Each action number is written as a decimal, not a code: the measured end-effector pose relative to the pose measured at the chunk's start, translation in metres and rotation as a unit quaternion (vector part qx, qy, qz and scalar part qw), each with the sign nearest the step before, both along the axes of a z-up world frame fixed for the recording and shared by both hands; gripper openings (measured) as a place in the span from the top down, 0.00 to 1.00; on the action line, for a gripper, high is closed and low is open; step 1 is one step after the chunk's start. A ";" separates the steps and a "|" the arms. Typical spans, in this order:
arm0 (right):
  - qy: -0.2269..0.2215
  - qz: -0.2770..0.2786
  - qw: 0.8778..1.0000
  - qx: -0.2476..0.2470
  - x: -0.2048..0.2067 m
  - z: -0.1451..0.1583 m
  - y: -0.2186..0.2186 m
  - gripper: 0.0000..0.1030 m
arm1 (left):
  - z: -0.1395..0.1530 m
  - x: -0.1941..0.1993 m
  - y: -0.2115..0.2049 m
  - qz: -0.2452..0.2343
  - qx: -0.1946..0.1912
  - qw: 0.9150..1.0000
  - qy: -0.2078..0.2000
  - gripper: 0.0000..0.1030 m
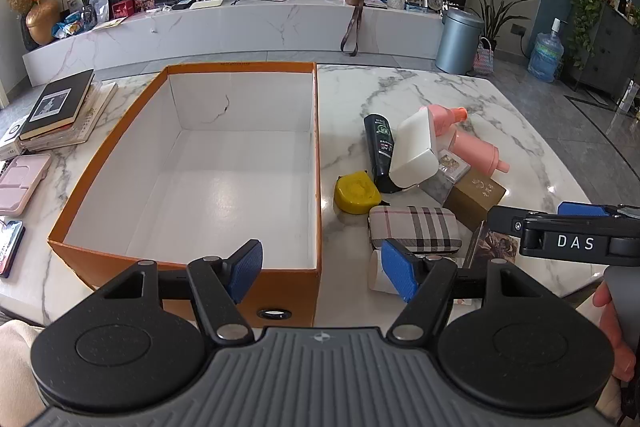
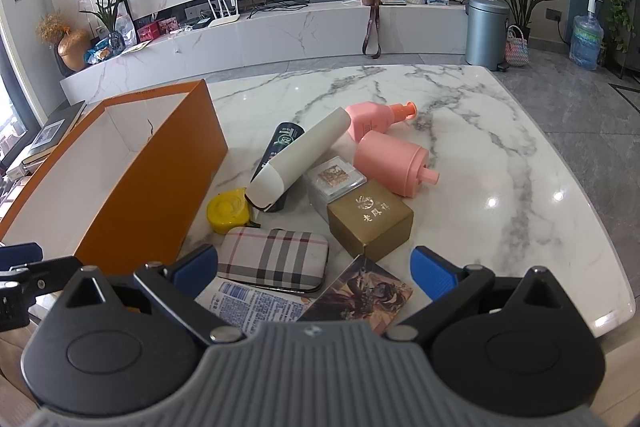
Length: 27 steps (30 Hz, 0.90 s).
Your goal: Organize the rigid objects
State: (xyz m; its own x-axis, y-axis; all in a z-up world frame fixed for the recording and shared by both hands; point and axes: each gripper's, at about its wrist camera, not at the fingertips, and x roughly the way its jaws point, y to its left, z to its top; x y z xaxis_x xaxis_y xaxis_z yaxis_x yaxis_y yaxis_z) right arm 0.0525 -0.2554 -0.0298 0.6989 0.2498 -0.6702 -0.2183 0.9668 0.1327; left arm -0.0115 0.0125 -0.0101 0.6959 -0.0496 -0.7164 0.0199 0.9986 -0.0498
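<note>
Both grippers — left gripper point(image 1: 322, 271), right gripper point(image 2: 314, 269) — gape, released; the white rounded plastic case point(image 2: 298, 157) lies tilted, long axis toward the marble table's point(image 2: 500, 163) far edge.

From my side, the open box point(image 1: 192, 163) sits on the table point(image 2: 500, 155). Right of the box lie the tape measure point(image 2: 226, 211), checked case point(image 2: 276, 255) and cube box point(image 2: 370, 219); beyond those, two pump bottles point(image 2: 390, 163). Books point(image 1: 56, 107) lie left of the box.
</note>
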 end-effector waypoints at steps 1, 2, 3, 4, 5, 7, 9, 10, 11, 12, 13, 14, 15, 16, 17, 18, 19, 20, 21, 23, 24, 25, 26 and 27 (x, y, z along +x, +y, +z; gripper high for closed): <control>0.000 0.000 1.000 -0.001 0.000 0.000 0.000 0.01 | 0.000 0.000 0.000 0.000 0.000 1.000 0.000 0.22; 0.000 0.000 1.000 -0.001 0.000 0.000 0.000 0.01 | 0.000 0.001 -0.001 0.000 0.000 1.000 -0.001 0.22; 0.000 0.000 1.000 -0.001 0.000 0.000 0.000 0.01 | 0.000 0.000 0.000 0.000 0.000 1.000 -0.001 0.22; 0.000 0.000 1.000 -0.001 0.000 0.000 0.000 0.01 | 0.000 0.000 0.000 0.000 0.000 1.000 -0.001 0.22; 0.000 0.000 1.000 -0.001 0.000 0.000 0.000 0.01 | 0.000 0.000 0.000 0.000 0.000 1.000 -0.002 0.22; -0.001 0.000 1.000 -0.001 0.000 0.000 0.000 0.01 | -0.001 -0.001 0.000 -0.001 0.001 1.000 -0.002 0.22; -0.001 0.000 1.000 -0.002 -0.001 0.001 0.000 0.01 | -0.001 -0.001 0.000 0.000 0.000 1.000 -0.002 0.22; -0.001 0.000 1.000 -0.002 -0.001 0.001 0.000 0.01 | -0.001 -0.001 0.000 0.000 0.000 1.000 -0.001 0.22; -0.001 0.000 1.000 -0.002 -0.001 0.001 0.000 0.01 | -0.001 -0.001 0.000 0.000 0.001 1.000 -0.001 0.22; -0.001 0.000 1.000 -0.002 -0.001 0.001 0.000 0.01 | -0.001 -0.001 0.000 -0.001 0.001 1.000 -0.001 0.22; -0.001 0.000 1.000 -0.002 -0.001 0.001 0.000 0.01 | -0.001 -0.001 0.000 -0.001 0.001 1.000 -0.001 0.22; -0.001 0.000 1.000 -0.002 -0.001 0.001 0.000 0.01 | -0.001 -0.002 -0.001 -0.003 0.001 1.000 0.000 0.23; 0.000 0.000 1.000 -0.002 -0.001 0.001 0.000 0.01 | 0.000 -0.001 -0.001 -0.005 0.000 1.000 0.000 0.25; 0.000 0.000 1.000 -0.002 -0.001 0.001 0.000 0.01 | 0.000 -0.001 -0.001 -0.009 -0.001 1.000 0.000 0.28; 0.001 0.000 1.000 -0.001 -0.001 0.001 0.000 0.01 | 0.001 0.000 -0.003 -0.016 -0.001 1.000 0.000 0.29; 0.005 -0.001 1.000 0.003 0.000 0.001 -0.002 0.01 | 0.001 0.002 -0.004 -0.026 -0.001 1.000 -0.001 0.31; 0.009 -0.001 1.000 0.007 0.001 0.001 -0.002 0.01 | 0.003 0.003 -0.006 -0.035 0.001 0.999 -0.002 0.34; 0.014 -0.003 1.000 0.015 0.001 0.001 -0.005 0.01 | 0.004 0.004 -0.008 -0.045 0.001 0.999 -0.004 0.35; 0.020 -0.005 1.000 0.023 0.003 0.001 -0.008 0.01 | 0.005 0.006 -0.010 -0.055 -0.001 0.998 -0.006 0.36; 0.032 -0.010 0.999 0.031 0.005 0.001 -0.012 0.02 | 0.006 0.010 -0.013 -0.073 -0.008 0.997 -0.005 0.39; 0.036 -0.012 0.999 0.033 0.006 0.000 -0.012 0.02 | 0.006 0.012 -0.015 -0.081 -0.014 0.997 -0.003 0.40; 0.040 -0.014 0.998 0.036 0.007 0.000 -0.013 0.04 | 0.005 0.014 -0.018 -0.092 -0.019 0.996 0.000 0.42; 0.046 -0.015 0.998 0.036 0.008 0.000 -0.013 0.07 | 0.004 0.016 -0.021 -0.106 -0.025 0.994 0.005 0.44; 0.058 -0.015 0.998 0.037 0.011 -0.001 -0.014 0.13 | 0.003 0.019 -0.024 -0.120 -0.031 0.992 0.010 0.48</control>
